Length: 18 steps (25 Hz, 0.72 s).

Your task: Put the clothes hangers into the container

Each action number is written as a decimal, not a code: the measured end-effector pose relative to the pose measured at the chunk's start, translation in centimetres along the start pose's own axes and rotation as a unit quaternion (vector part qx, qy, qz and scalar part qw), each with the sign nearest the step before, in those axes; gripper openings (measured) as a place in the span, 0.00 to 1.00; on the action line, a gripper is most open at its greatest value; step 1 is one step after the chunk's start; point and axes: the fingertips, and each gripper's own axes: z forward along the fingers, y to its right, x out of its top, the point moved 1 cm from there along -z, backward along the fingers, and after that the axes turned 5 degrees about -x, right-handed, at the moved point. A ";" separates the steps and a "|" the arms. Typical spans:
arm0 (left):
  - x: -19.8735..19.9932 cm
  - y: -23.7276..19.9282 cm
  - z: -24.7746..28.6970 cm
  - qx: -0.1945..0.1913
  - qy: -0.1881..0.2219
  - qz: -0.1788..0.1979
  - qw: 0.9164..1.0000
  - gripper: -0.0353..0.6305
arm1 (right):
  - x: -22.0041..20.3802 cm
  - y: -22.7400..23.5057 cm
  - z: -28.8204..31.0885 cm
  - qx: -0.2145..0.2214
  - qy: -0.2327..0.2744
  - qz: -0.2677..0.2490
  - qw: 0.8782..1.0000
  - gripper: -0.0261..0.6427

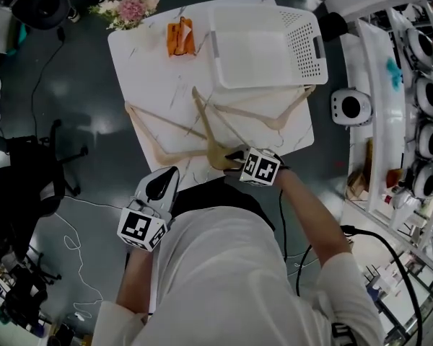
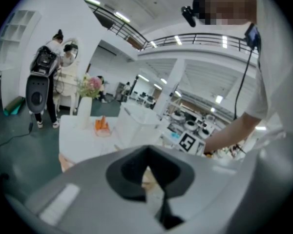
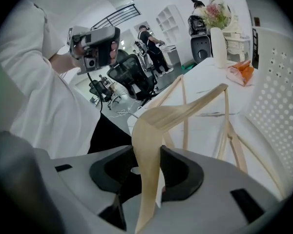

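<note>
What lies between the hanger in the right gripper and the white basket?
Nothing upright. The right gripper is shut on one wooden hanger. Another hanger lies flat on the table along the near edge of the basket, in that path. Lifted over it, the way looks open.

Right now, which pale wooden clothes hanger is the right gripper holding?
The middle hanger, bend at the white table's front edge in right gripper; others lie free.

A pale wooden hanger [image 3: 149, 130] stands clamped at its curved bend in the right hand-held gripper [image 1: 232, 156], arms slanting up and away, while other hangers [image 1: 159, 125] lie overlapping just beyond it, before the empty white perforated container [image 1: 303, 43].
</note>
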 end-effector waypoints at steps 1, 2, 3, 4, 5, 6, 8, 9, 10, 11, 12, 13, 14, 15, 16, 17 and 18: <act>0.2 0.0 0.0 -0.001 0.002 0.002 1.000 0.06 | 0.4 -0.3 -0.5 0.001 0.002 -0.004 1.000 0.29; 0.5 -0.1 -0.1 -0.001 0.004 0.003 1.000 0.06 | 0.8 -0.7 -1.0 0.001 0.002 -0.009 1.000 0.29; 0.6 -0.2 -0.1 -0.001 0.007 0.005 1.000 0.06 | 1.2 -1.0 -1.6 0.001 0.004 -0.014 1.000 0.29; 0.9 -0.5 -0.2 0.000 0.010 0.006 1.000 0.06 | 1.7 -1.2 -2.2 0.001 0.006 -0.018 1.000 0.29; 1.1 -0.9 -0.3 0.002 0.013 0.007 1.000 0.06 | 2.3 -1.5 -2.9 0.001 0.011 -0.022 1.000 0.29; 1.4 -1.4 -0.4 0.005 0.016 0.008 1.000 0.06 | 3.0 -1.8 -3.6 0.002 0.017 -0.025 1.000 0.29; 2.0 -2.4 -0.9 0.014 0.024 0.011 1.000 0.06 | 4.2 -2.4 -5.1 0.003 0.030 -0.031 0.999 0.29; 2.4 -3.0 -1.1 0.019 0.029 0.013 0.999 0.06 | 4.9 -2.7 -5.9 0.004 0.035 -0.032 0.999 0.29; 2.8 -3.5 -1.3 0.023 0.033 0.015 0.999 0.06 | 5.5 -3.0 -6.7 0.006 0.041 -0.032 0.999 0.29; 3.1 -4.0 -1.5 0.026 0.036 0.017 0.999 0.06 | 6.1 -3.3 -7.6 0.007 0.048 -0.033 0.998 0.29; 3.3 -4.4 -1.8 0.029 0.038 0.019 0.999 0.06 | 6.8 -3.6 -8.4 0.007 0.055 -0.034 0.998 0.29; 3.4 -4.7 -2.0 0.030 0.039 0.019 0.999 0.06 | 7.4 -3.9 -9.2 0.007 0.064 -0.036 0.997 0.29; 3.5 -5.0 -2.2 0.032 0.040 0.020 0.999 0.06 | 8.1 -4.0 -9.9 0.004 0.071 -0.037 0.997 0.29; 3.5 -5.2 -2.3 0.032 0.040 0.019 0.999 0.06 | 8.7 -4.1 -10.7 0.000 0.078 -0.038 0.996 0.29; 3.5 -5.3 -2.4 0.031 0.040 0.019 0.999 0.06 | 9.2 -3.9 -11.4 -0.005 0.083 -0.036 0.996 0.29; 3.4 -5.3 -2.4 0.029 0.040 0.018 0.999 0.06 | 9.5 -3.7 -12.1 -0.011 0.088 -0.033 0.995 0.29; 3.4 -5.2 -2.4 0.025 0.040 0.017 0.999 0.06 | 9.8 -3.3 -12.8 -0.018 0.092 -0.029 0.995 0.29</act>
